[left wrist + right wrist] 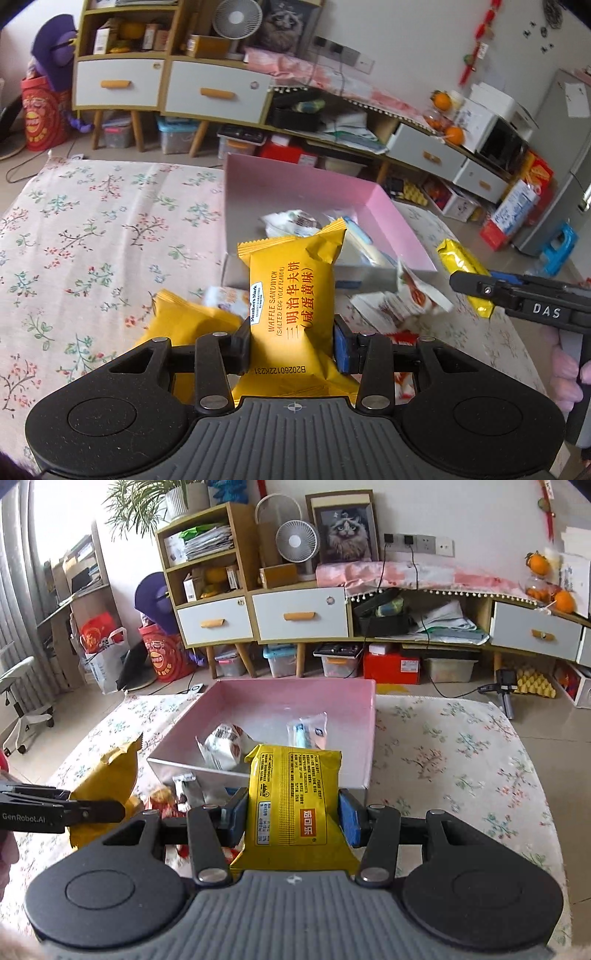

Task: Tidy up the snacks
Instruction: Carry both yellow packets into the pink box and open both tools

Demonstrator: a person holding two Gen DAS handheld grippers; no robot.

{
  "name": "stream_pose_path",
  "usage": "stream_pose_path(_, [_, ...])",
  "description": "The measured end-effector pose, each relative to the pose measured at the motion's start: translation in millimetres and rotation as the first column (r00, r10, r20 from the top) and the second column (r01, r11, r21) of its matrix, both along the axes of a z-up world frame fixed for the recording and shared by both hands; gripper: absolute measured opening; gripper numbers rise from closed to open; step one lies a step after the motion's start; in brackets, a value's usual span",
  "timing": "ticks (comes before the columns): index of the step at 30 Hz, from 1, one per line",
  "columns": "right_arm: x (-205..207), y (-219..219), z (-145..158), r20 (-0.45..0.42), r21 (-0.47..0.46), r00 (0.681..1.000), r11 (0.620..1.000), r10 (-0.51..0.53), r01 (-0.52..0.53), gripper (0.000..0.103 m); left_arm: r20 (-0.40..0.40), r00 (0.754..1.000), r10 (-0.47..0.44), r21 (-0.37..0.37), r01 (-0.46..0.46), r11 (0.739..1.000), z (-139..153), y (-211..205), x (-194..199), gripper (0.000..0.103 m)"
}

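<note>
- Above the flowered tablecloth point(461, 746), both grippers are holding snacks just short of the pink box point(291, 701), which is lying straight ahead of each claw.
- The left gripper point(291, 343) is clamping the waffle sandwich packet point(291, 291) between its fingers, gripping it across its short width low on the pack; the long axis is running forward along the fingers toward the box.
- That packet is showing orange-yellow film, a crimped serrated top edge, red Chinese lettering and a small white brand label; it looks puffy and lightly creased near the top.
- The right gripper point(291, 819) is closed on a yellow biscuit pack point(295, 797), also held by its sides, printed back facing the camera, with its far end overlapping the box's near wall.
- Judging by the wrist views, the right claw seems nearer the opening, so its pack probably has only a short forward carry.
- Inside the box, a white wrapped snack point(225, 746) and a blue-and-white sachet point(308, 731) are lying on the floor.
- Loose packets, among them another orange packet point(184, 321) and red-and-white sachets point(406, 295), are waiting on the cloth in front of the box.
</note>
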State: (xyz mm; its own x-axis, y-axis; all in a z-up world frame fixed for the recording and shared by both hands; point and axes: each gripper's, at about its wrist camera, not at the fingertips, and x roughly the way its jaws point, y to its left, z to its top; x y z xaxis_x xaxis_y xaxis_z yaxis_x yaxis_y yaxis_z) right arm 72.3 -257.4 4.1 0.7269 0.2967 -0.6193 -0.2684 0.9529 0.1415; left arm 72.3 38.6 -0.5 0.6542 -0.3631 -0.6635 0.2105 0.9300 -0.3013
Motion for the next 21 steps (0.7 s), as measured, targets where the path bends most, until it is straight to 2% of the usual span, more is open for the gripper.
stream_pose_path(6, [19.4, 11.8, -3.6, -0.023, 0.0, 0.997, 0.998, -0.07, 0.07, 0.046, 0.002, 1.0, 0.026, -0.002, -0.026, 1.0, 1.2, 11.2, 18.2, 0.038])
stream_pose_path(13, [45.0, 2.7, -12.5, -0.061, 0.063, 0.988, 0.987, -0.144, 0.148, 0.046, -0.007, 0.999, 0.043, -0.008, -0.043, 0.999, -4.1, 16.8, 50.6, 0.038])
stream_pose_path(21, [71.7, 15.8, -20.8, -0.065, 0.018, 0.985, 0.986, -0.162, 0.163, 0.046, 0.022, 1.0, 0.001, 0.026, -0.002, 1.0, -5.1, -7.6, 96.4, 0.038])
